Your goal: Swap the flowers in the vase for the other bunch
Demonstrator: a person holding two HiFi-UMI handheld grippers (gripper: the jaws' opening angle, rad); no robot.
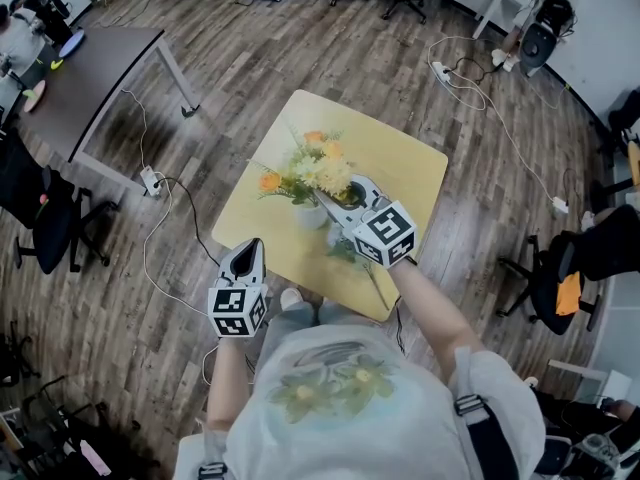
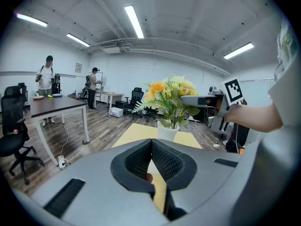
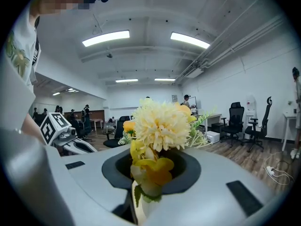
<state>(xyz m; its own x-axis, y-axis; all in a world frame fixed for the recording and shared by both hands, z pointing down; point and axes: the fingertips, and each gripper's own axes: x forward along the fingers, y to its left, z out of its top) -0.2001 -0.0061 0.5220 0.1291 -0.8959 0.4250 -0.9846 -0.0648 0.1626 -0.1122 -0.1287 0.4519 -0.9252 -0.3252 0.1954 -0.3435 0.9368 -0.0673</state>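
Observation:
A white vase [image 1: 312, 215] [image 2: 168, 130] stands in the middle of the small yellow table [image 1: 410, 163]. A bunch of orange, yellow and cream flowers [image 1: 305, 168] [image 2: 168, 91] [image 3: 160, 124] rises out of it. My right gripper [image 1: 336, 201] [image 3: 150, 166] is shut on this bunch just under the blooms, right over the vase. A second bunch [image 1: 352, 254] lies on the table under my right hand, mostly hidden, its stem towards the near edge. My left gripper [image 1: 250, 247] [image 2: 151, 147] hovers at the table's near left edge, shut and holding nothing.
A dark desk [image 1: 100, 63] stands at the far left, with a power strip [image 1: 150, 180] and cables on the wooden floor beside it. Black office chairs [image 1: 50, 223] [image 1: 545, 278] stand on either side. People [image 2: 46, 79] stand in the background.

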